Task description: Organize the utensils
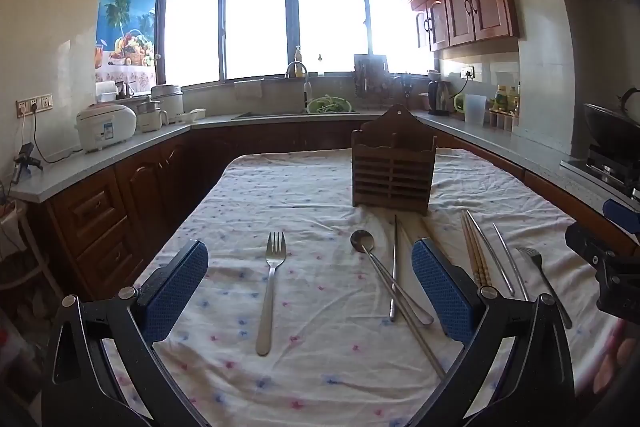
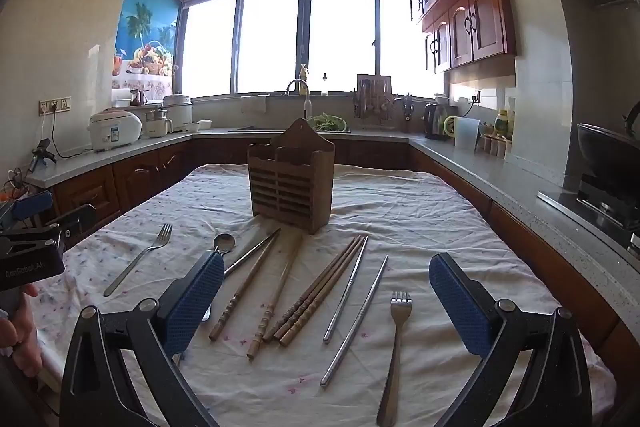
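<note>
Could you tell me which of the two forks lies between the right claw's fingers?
The fork at the table's right end, beside the steel chopsticks; the other fork lies far left.

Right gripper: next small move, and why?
Probably lower the right gripper, jaws open and empty, onto the bundled wooden chopsticks lying between its fingers. The wooden holder looks empty, and every utensil is on the cloth.
</note>
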Motion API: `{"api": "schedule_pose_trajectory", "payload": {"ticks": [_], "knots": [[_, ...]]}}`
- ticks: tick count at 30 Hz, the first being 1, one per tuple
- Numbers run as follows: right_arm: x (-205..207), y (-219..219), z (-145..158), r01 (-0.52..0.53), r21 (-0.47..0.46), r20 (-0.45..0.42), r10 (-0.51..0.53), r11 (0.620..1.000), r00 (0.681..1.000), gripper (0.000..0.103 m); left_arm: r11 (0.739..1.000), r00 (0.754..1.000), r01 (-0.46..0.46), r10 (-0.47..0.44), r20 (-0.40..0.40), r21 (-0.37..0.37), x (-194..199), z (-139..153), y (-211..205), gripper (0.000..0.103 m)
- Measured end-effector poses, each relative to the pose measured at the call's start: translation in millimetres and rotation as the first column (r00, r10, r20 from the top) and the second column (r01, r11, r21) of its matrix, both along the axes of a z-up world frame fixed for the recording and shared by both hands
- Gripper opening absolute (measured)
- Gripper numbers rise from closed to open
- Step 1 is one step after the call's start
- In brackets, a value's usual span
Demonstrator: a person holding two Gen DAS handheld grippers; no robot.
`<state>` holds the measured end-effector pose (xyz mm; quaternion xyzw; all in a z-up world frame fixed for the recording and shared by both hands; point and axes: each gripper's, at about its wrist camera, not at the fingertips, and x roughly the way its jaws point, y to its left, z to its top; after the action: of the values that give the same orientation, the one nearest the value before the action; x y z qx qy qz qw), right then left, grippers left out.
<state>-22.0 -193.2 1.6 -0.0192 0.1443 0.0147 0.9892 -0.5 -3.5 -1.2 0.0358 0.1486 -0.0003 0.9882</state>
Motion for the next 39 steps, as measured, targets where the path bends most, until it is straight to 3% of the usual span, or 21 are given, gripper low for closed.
{"api": "schedule_pose_trajectory", "payload": {"ticks": [4, 39], "knots": [[1, 0, -2, -0.004, -0.001, -0.014, 0.004, 1.0, 1.0, 0.103, 0.999, 0.999, 0.006, -0.008, -0.035, -0.038, 5, 0, 2, 0.103], [-4, -2, 2, -0.019, 0.024, -0.01, 0.02, 1.0, 1.0, 0.103, 0.999, 1.0, 0.007, -0.008, -0.022, -0.048, 1, 4, 6, 0.103]]}}
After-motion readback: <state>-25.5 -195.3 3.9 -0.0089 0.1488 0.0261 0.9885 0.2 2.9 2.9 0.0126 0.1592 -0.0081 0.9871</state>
